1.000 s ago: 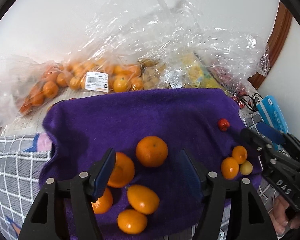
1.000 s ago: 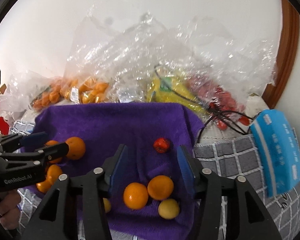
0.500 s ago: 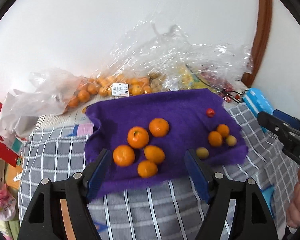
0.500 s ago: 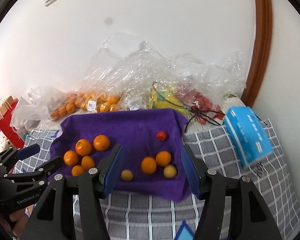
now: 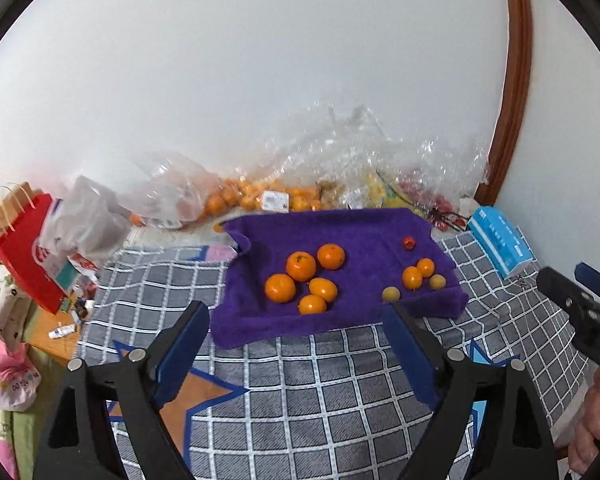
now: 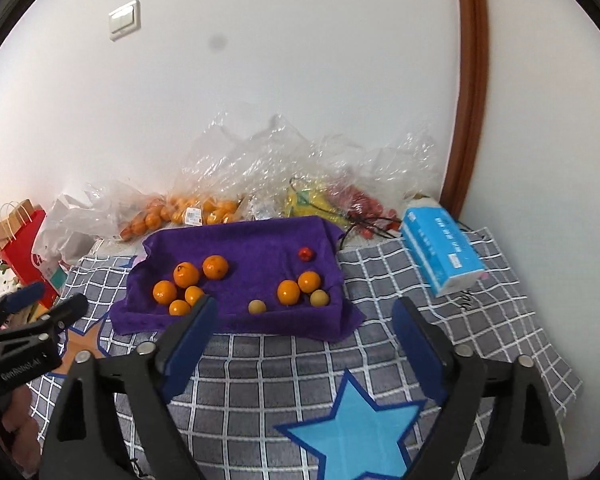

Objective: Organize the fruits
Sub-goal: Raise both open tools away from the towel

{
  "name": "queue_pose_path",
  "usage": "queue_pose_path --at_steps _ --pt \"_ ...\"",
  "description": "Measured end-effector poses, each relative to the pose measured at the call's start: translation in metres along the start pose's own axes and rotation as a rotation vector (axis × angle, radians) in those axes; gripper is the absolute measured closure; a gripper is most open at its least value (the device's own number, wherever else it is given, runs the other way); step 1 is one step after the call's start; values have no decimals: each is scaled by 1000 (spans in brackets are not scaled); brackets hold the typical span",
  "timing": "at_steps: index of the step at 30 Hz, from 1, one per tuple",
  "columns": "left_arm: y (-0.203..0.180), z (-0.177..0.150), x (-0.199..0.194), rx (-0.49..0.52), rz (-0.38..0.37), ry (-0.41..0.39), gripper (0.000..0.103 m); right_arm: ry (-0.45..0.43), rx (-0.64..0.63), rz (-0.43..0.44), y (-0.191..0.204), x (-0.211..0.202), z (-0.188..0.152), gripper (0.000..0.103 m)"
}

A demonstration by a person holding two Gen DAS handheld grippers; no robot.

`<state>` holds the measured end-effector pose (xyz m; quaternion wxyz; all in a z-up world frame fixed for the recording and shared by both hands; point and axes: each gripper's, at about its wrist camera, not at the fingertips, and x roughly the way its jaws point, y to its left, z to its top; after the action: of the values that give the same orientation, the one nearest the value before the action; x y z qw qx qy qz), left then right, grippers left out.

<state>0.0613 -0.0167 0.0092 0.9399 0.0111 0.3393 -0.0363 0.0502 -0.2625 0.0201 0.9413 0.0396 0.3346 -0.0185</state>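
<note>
Though both tools hang back over the checked cloth [image 6: 380, 356], the fruit on the purple towel [image 5: 364, 236] already lies sorted by kind, so the task looks close to done. The left gripper [image 5: 296, 344] and the right gripper [image 6: 304, 336] each have fingers spread wide with nothing between them, well short of the towel's near edge.

Five oranges [image 5: 300, 266] sit bunched at the towel's left, touching or nearly touching. At the right, two smaller oranges [image 5: 412, 277] sit side by side with a pale yellow fruit [image 5: 437, 281] just beside them. A second yellow fruit [image 5: 390, 294] lies a little apart, nearer the middle and close to the near edge. One small red fruit [image 5: 409, 243] rests alone toward the far right.

What seems left is slight: perhaps joining the stray yellow fruit to its partner. Whether the bagged fruit [image 6: 188, 210] along the far wall belongs to the job, I cannot tell.
</note>
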Motion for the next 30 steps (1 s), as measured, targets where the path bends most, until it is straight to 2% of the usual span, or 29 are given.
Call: queue_pose_path --at_steps 3,9,30 --pt "3 -4 -17 -18 -4 -28 10 -13 5 9 -4 -14 -6 6" --pt "6 -13 -37 -45 3 -54 9 -18 6 6 -6 -32 -14 4" --pt "-6 -19 -51 -34 17 -67 9 -36 2 -19 -8 -49 -22 4"
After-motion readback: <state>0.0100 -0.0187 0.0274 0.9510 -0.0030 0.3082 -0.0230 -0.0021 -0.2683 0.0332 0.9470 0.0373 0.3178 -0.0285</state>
